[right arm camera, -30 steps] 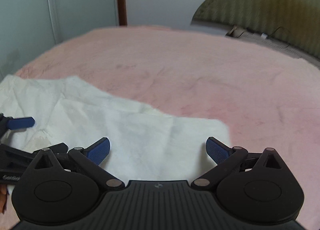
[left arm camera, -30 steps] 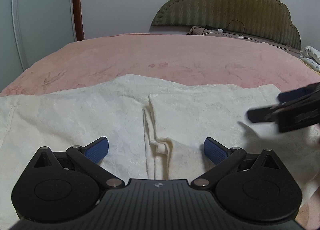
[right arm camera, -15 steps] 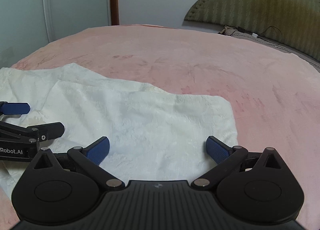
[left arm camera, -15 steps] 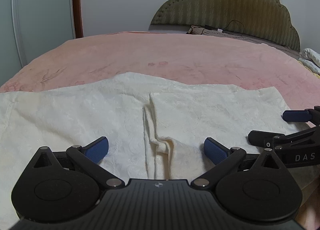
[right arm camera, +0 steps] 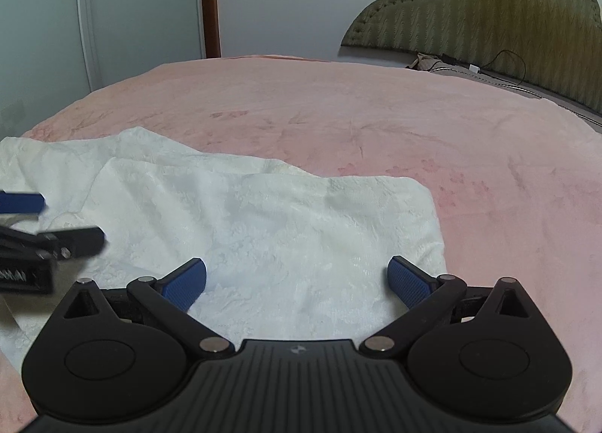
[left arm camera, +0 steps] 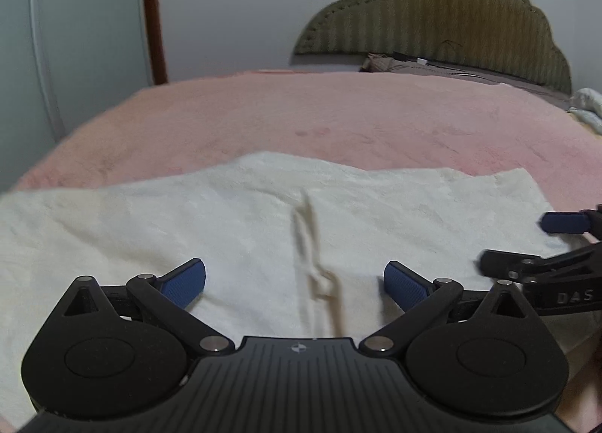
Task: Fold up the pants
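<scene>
Cream-white pants (left arm camera: pixel 233 222) lie spread flat on the pink bed, partly folded, with a raised crease (left arm camera: pixel 312 244) running down the middle. They also show in the right wrist view (right arm camera: pixel 286 229), where their right end lies under that gripper. My left gripper (left arm camera: pixel 295 282) is open and empty, low over the near edge at the crease. My right gripper (right arm camera: pixel 297 280) is open and empty over the right end of the pants. Each gripper shows in the other's view, the right one (left arm camera: pixel 541 248) and the left one (right arm camera: pixel 49 222).
The pink bedspread (left arm camera: pixel 338 120) stretches far behind the pants. An olive padded headboard (left arm camera: pixel 451 11) stands at the back right with a cable and cloth at its base. A wardrobe door (right arm camera: pixel 45 19) and wooden post stand at the left.
Both grippers stayed open and shifted a little over the pants. The left view tilted and moved closer to the cloth; the right gripper settled beside it on the right.
</scene>
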`<action>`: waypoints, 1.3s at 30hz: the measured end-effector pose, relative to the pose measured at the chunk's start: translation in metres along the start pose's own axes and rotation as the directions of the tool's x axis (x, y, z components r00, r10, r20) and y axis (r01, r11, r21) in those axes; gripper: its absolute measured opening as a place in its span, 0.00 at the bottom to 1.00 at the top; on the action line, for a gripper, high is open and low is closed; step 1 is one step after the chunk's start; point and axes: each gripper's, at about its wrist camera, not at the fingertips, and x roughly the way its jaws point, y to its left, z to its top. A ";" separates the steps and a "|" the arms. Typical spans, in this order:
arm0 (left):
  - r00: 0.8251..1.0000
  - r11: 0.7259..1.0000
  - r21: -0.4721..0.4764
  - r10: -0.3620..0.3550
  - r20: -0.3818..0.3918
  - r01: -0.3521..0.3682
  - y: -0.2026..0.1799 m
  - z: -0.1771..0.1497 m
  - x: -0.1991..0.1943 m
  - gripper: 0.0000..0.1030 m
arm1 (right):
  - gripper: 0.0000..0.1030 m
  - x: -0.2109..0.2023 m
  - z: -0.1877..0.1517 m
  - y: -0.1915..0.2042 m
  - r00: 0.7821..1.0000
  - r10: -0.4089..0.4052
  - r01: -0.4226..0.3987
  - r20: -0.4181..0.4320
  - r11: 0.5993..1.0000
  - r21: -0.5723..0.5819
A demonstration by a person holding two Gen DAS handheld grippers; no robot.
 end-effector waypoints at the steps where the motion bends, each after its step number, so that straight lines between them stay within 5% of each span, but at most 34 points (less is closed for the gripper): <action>1: 0.999 0.999 0.012 0.050 -0.002 -0.050 0.004 0.002 0.000 1.00 | 1.00 0.000 0.000 -0.001 1.000 0.002 -0.002 0.000 1.000 0.002; 4: 0.992 0.992 0.073 0.105 -0.066 -0.100 0.017 -0.003 0.013 1.00 | 1.00 -0.002 0.000 -0.005 1.000 0.020 -0.020 0.004 1.000 0.020; 9: 0.996 0.996 -0.024 0.087 -0.037 -0.088 0.053 -0.010 -0.016 0.98 | 1.00 -0.014 0.008 -0.005 0.998 0.053 -0.055 0.017 0.989 0.137; 11: 0.989 0.989 -0.040 0.146 -0.005 -0.146 0.070 -0.014 -0.031 0.99 | 1.00 -0.027 0.012 0.026 0.993 0.102 -0.102 0.063 0.995 0.003; 13: 0.976 0.975 -0.055 0.218 0.009 -0.217 0.089 -0.020 -0.042 1.00 | 1.00 -0.041 0.010 0.072 0.989 0.091 -0.065 0.113 0.975 -0.213; 17: 0.942 0.938 -0.091 0.331 -0.046 -0.334 0.133 -0.038 -0.039 1.00 | 1.00 -0.054 -0.005 0.149 0.967 0.195 -0.091 0.162 0.863 -0.497; 21: 0.970 0.941 -0.239 0.244 -0.017 -0.241 0.171 -0.044 -0.053 1.00 | 1.00 -0.038 -0.019 0.188 0.973 0.203 -0.100 0.111 0.802 -0.589; 24: 0.930 0.913 -0.181 0.368 -0.020 -0.365 0.170 -0.039 -0.059 1.00 | 1.00 -0.023 -0.012 0.172 0.969 0.240 -0.180 0.055 0.844 -0.504; 28: 0.897 0.880 -0.189 0.441 -0.013 -0.436 0.178 -0.043 -0.073 1.00 | 1.00 -0.005 0.000 0.144 0.944 0.326 -0.324 -0.052 0.886 -0.332; 30: 0.897 0.872 -0.223 0.442 -0.022 -0.435 0.185 -0.046 -0.079 0.96 | 1.00 -0.006 -0.003 0.147 0.946 0.320 -0.317 -0.048 0.886 -0.337; 33: 0.900 0.862 -0.270 0.434 -0.048 -0.430 0.189 -0.042 -0.086 0.76 | 1.00 -0.008 -0.004 0.151 0.949 0.312 -0.302 -0.030 0.885 -0.355; 37: 0.919 0.897 -0.227 0.394 0.018 -0.380 0.169 -0.021 -0.090 0.79 | 1.00 -0.030 0.007 0.134 0.931 0.360 -0.326 0.057 0.892 -0.312; 39: 0.943 0.928 -0.199 0.329 0.042 -0.315 0.154 -0.005 -0.086 0.79 | 1.00 -0.039 0.022 0.117 0.944 0.311 -0.268 0.113 0.918 -0.291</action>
